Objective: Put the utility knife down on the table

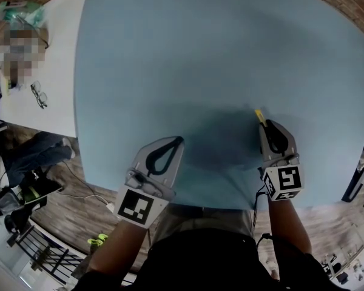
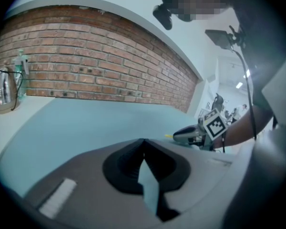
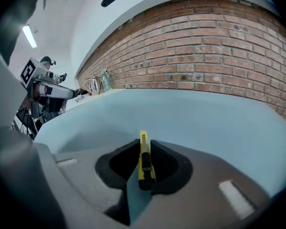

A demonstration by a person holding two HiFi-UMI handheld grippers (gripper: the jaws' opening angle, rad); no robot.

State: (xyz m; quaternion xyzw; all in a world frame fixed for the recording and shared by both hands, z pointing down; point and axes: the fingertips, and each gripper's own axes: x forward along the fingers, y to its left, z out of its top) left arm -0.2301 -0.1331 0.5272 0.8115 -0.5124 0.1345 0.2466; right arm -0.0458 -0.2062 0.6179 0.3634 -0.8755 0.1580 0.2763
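Observation:
A yellow utility knife (image 3: pixel 144 159) with a black slider is clamped between the pads of my right gripper (image 3: pixel 144 142), its yellow tip sticking out past the fingertips. From the head view the knife's tip (image 1: pixel 260 116) shows just beyond the right gripper (image 1: pixel 268 126), low over the near right part of the light blue table (image 1: pixel 200 53). My left gripper (image 1: pixel 177 141) hovers near the table's front edge, to the left. Its jaws meet at the tips with nothing between them (image 2: pixel 143 141). The two grippers are well apart.
A white table (image 1: pixel 54 53) stands at the left with a pair of glasses (image 1: pixel 39 94) and a bottle on it. A brick wall (image 3: pixel 219 46) runs behind the blue table. A kettle (image 2: pixel 2 92) sits far left. The table's front edge (image 1: pixel 218 206) is just under my hands.

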